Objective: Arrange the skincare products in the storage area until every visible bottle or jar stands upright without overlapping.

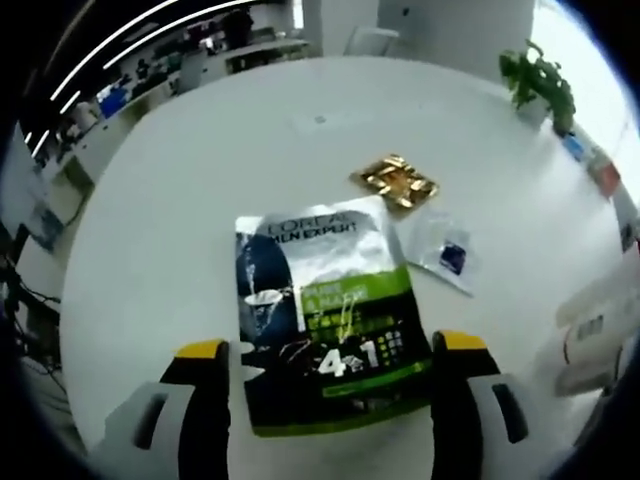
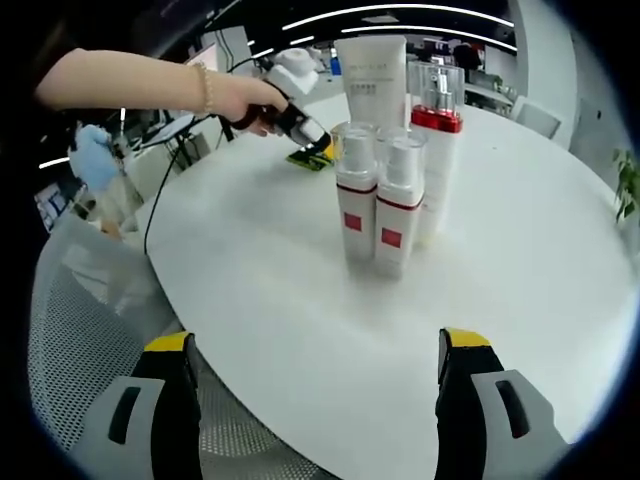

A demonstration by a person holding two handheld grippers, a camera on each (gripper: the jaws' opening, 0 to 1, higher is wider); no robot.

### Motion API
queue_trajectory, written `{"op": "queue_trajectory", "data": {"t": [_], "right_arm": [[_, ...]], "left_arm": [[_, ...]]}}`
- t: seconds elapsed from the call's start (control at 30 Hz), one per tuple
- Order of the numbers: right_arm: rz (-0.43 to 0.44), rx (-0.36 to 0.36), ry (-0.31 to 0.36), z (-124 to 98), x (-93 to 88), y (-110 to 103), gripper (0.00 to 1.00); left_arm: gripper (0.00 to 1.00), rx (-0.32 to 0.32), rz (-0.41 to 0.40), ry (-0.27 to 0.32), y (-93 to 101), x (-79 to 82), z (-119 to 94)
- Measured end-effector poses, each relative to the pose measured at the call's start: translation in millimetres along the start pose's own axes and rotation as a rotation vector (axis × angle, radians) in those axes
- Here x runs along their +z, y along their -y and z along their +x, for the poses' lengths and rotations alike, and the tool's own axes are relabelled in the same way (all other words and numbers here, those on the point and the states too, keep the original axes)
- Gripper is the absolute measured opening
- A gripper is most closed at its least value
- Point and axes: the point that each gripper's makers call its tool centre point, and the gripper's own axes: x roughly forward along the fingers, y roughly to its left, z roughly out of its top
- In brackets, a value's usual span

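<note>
Mostly done, I'd say: bottles and tube stand upright, clustered mid-table. Leftovers: sachet pack flat between the spread jaws of left gripper, small sachet and gold packet beyond. Right gripper spread, empty.

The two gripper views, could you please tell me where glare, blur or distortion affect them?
Left gripper view: glare whitens the foil sachet's upper part, the table edge bows from fisheye, and the bottles at right are blurred. Right gripper view: ceiling lights curve into arcs; the central bottles stay fairly sharp.
</note>
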Motion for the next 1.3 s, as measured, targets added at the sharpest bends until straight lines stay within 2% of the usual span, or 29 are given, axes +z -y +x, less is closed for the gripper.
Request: {"op": "queue_trajectory", "data": {"t": [0.03, 0.2, 0.23, 0.27, 0.43, 0.47, 0.5, 0.53, 0.57, 0.7, 0.8, 0.93, 1.17, 1.23, 1.3], "right_arm": [[0.000, 0.000, 0.001, 0, 0.2, 0, 0.99], [-0.002, -0.003, 0.000, 0, -0.1, 0, 0.99], [-0.004, -0.004, -0.003, 0, -0.5, 0, 0.99], [-0.004, -0.003, -0.007, 0, -1.0, 0, 0.99], [-0.007, -0.005, -0.005, 0, -0.5, 1, 0.99], [-0.007, -0.006, -0.004, 0, -0.3, 1, 0.99], [-0.007, -0.007, -0.002, -1, 0.2, 1, 0.99], [-0.006, -0.007, -0.001, -1, 0.4, 1, 0.99], [-0.006, -0.007, -0.001, -1, 0.5, 1, 0.99], [-0.006, -0.007, 0.000, -1, 0.5, 1, 0.99], [-0.009, -0.008, 0.000, -1, 0.6, 2, 0.99], [-0.009, -0.006, 0.001, 0, 1.0, 1, 0.99], [-0.024, -0.003, 0.001, 0, 1.9, 0, 0.99], [-0.026, -0.004, 0.001, 0, 2.0, 0, 0.99], [-0.032, -0.006, 0.003, 0, 2.3, 0, 0.99]], "left_arm": [[0.65, 0.006, -0.001, 0.004, -1.5, 0.8, 0], [0.61, 0.001, 0.003, 0.033, 1.6, -2.6, -3], [0.57, 0.003, 0.012, 0.040, 2.6, -2.2, -3], [0.55, 0.005, 0.062, 0.059, 4.7, 4.8, 0], [0.49, 0.009, 0.035, 0.079, 7.4, 2.9, -2], [0.46, 0.007, 0.039, 0.080, 9.7, 2.5, -2], [0.37, -0.004, 0.078, 0.086, 11.4, 3.9, -2], [0.25, -0.001, 0.088, 0.084, 11.6, 3.1, -2], [0.22, -0.001, 0.043, 0.084, 14.3, 1.9, -3], [0.19, -0.006, 0.044, 0.081, 14.1, 1.0, -5], [0.11, -0.020, 0.002, 0.083, 15.2, -2.7, -10], [0.11, -0.012, 0.069, 0.103, 15.9, -4.6, -15], [0.11, -0.021, 0.057, 0.139, 15.2, -5.2, -30], [0.11, -0.035, 0.075, 0.163, 17.9, 2.4, -34], [0.11, -0.046, 0.088, 0.186, 20.7, -2.4, -45]]}}
